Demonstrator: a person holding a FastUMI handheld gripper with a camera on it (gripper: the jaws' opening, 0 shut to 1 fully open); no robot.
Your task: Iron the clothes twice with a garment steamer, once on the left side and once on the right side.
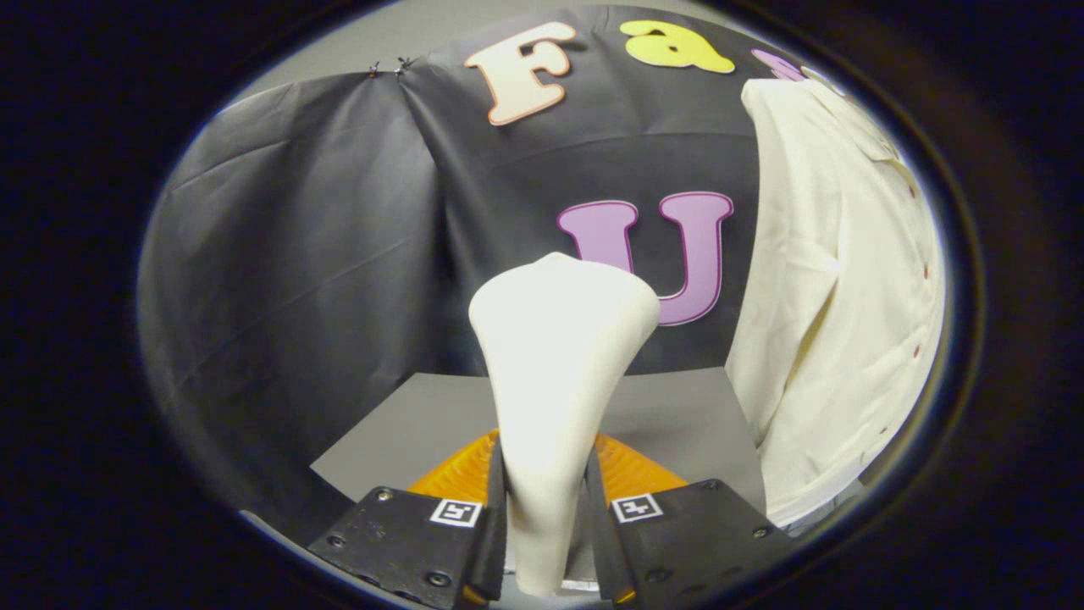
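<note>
A cream-white garment steamer (555, 373) stands upright between my fingers, its narrow handle pinched by both pads and its wide head flaring above them. My gripper (546, 517) is shut on that handle. A cream-white buttoned shirt (834, 288) hangs to the right of the steamer, beyond the fingers, with its collar at the top and small dark buttons down its right side. The steamer head is apart from the shirt, left of its near sleeve.
A grey tabletop (669, 415) lies below and beyond the fingers, running back to the black cloth wall (322, 254). The shirt's lower hem hangs over the table's right side.
</note>
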